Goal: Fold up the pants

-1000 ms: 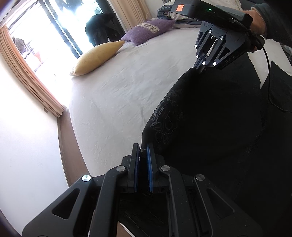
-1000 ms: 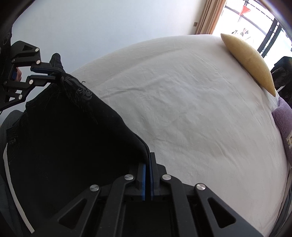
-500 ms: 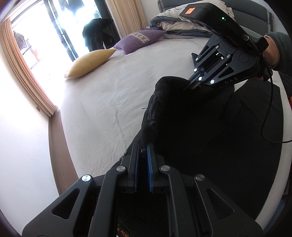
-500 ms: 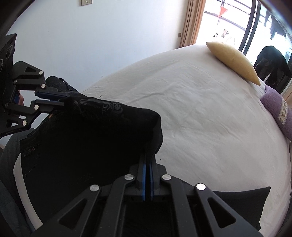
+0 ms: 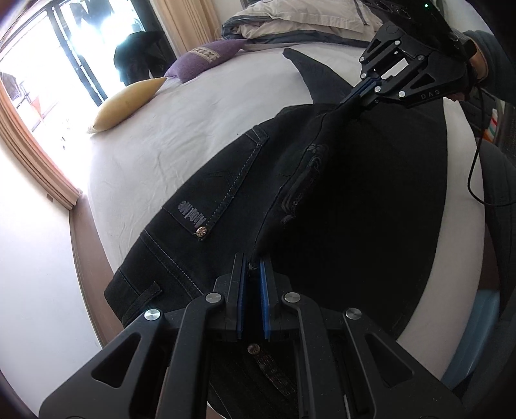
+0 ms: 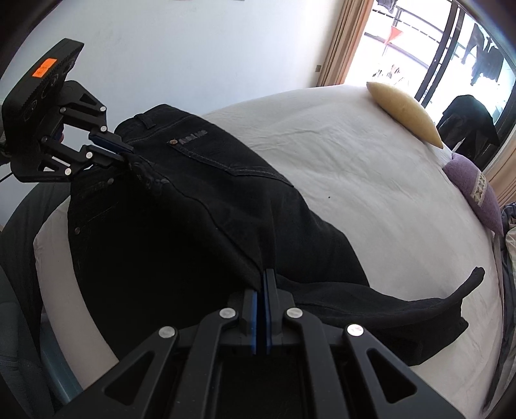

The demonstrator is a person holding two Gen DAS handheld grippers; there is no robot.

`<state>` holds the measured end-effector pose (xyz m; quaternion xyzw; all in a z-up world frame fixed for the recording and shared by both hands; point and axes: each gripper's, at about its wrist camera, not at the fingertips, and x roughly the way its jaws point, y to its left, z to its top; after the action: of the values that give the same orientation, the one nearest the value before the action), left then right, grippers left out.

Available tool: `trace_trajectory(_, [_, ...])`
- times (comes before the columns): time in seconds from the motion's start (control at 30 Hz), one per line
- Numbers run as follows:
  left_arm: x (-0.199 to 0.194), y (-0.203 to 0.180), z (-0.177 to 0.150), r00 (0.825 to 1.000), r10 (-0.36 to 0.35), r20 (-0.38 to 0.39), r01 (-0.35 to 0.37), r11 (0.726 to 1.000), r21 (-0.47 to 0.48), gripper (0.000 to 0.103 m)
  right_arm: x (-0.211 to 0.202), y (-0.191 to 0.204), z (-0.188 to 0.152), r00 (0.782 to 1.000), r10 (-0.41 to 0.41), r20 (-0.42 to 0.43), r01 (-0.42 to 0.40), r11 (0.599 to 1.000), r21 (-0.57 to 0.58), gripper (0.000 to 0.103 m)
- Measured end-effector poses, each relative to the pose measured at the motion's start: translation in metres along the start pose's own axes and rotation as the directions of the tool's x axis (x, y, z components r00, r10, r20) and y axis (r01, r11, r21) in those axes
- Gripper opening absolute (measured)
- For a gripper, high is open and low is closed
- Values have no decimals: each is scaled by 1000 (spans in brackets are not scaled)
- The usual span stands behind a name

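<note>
Black jeans lie on the white bed, waist near the bed's edge, legs stretching away. A back pocket with a rivet and logo faces up. My left gripper is shut on a raised fold of the jeans at the waist end; it also shows in the right wrist view. My right gripper is shut on the same fold further along the leg; it also shows in the left wrist view. The fold hangs stretched between them above the lower layer.
A yellow pillow and a purple cushion lie at the far side of the bed by a bright window. Folded bedding is piled at the head. A white wall and wooden floor strip border the bed's left side.
Both grippers carried the held fold across and down toward the bed. The jeans went from hanging bunched to spread, with the back pocket side now lying flat beneath.
</note>
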<state>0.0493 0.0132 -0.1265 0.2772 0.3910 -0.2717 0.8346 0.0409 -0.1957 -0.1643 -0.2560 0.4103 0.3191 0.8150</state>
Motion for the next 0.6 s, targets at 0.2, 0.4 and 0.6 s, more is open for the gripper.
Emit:
trace_trajectory(0.2, [-8,-20,-26,997,-64,-37,65,997,29,7,7,45,-32,998,-51,-43,48,996,-70,4])
trace_trajectory(0.4, [-7,-47,-47,991,-99,-87,107,990,90,7,10,70,-49,997,-57,-60,52,995,-88,4])
trace_trajectory(0.6, [-3,-57,-55,988,-117,-97,127,986,104,7,16,82,-53,993,-88,-77,79,990,-119,5])
